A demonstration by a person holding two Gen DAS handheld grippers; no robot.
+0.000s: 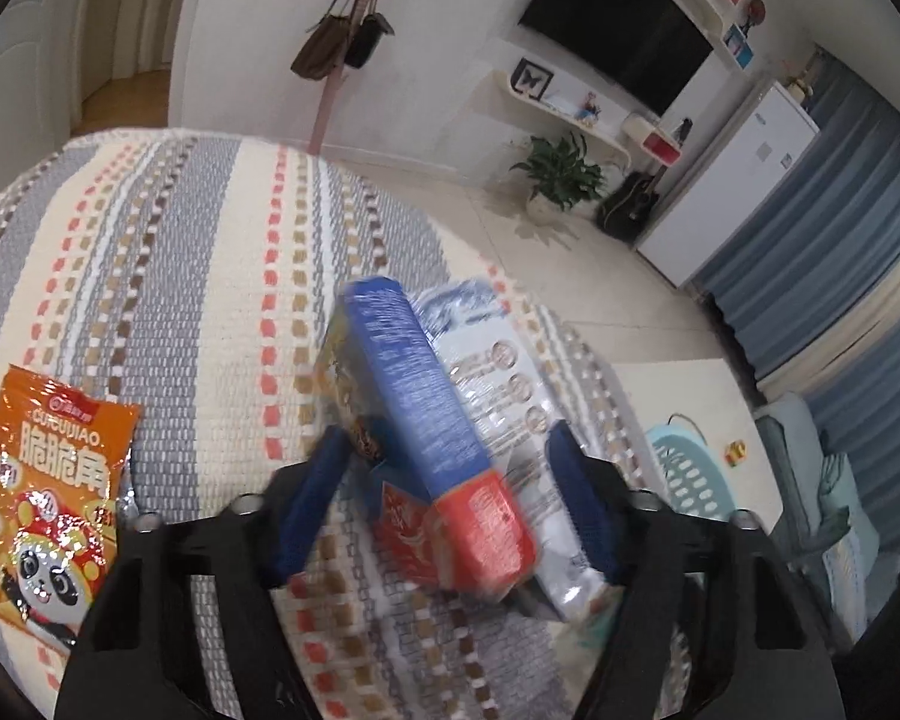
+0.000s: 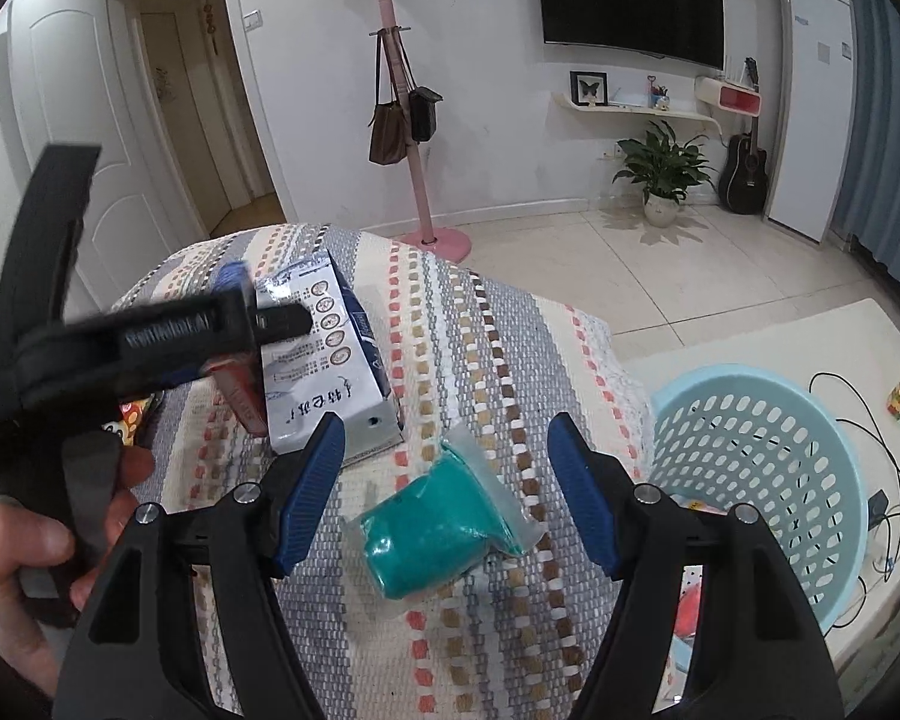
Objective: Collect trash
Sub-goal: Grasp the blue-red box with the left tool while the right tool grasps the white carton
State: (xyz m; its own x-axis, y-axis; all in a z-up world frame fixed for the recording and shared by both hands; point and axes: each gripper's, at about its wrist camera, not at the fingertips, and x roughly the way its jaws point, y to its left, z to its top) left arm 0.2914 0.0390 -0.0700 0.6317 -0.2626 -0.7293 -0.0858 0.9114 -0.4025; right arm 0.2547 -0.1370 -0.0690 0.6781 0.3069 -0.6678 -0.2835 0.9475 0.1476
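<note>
The left claw (image 1: 450,504) is spread around a blue-and-red carton (image 1: 444,444) — grip unclear; the right claw (image 2: 447,492) is held wide above a teal wrapped bundle (image 2: 432,534) on the striped woven table (image 2: 480,360).

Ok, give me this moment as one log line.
left tool: astride blue-red box and white carton, grip unclear | right tool: open over teal packet | basket: right of packet | orange snack bag: untouched

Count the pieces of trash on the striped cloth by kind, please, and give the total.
Boxes: 2, the blue box and the white carton.
Snack bags: 1, the orange bag.
Wrapped packs: 1, the teal pack.
Total: 4.
</note>
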